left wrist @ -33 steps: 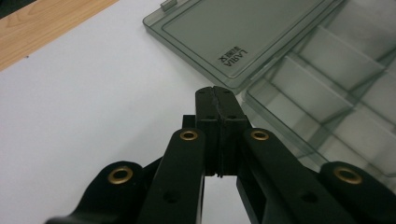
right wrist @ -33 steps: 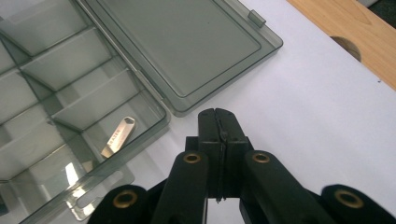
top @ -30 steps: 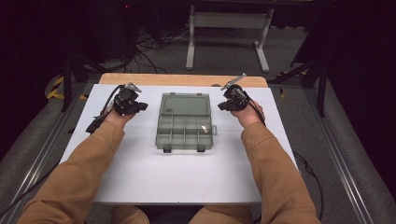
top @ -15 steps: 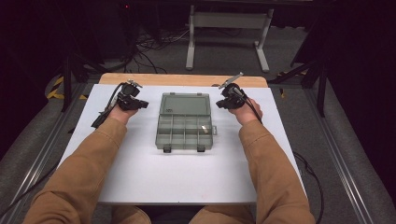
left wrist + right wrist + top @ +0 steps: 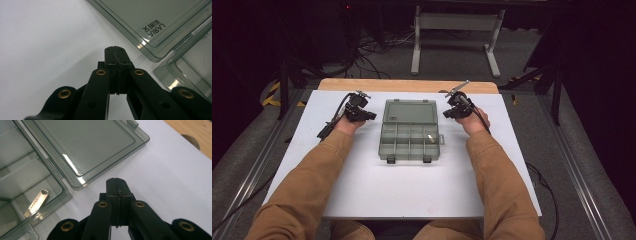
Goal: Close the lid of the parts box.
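Both grippers lower now, fingers (image 5: 115,53) pressed together, empty.

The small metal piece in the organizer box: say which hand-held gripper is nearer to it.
Right. The right hand-held gripper sits just beyond the box's right edge, near the metal piece; the left hand-held gripper is across the box, past its left side.

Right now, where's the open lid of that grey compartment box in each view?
High view: the lid lies flat at the centre, beyond the box's compartments.
Left gripper view: the lid is at the upper right, beyond the shut jaws.
Right gripper view: the lid is at the upper left.
Shared landmark: the white tabletop beneath it.
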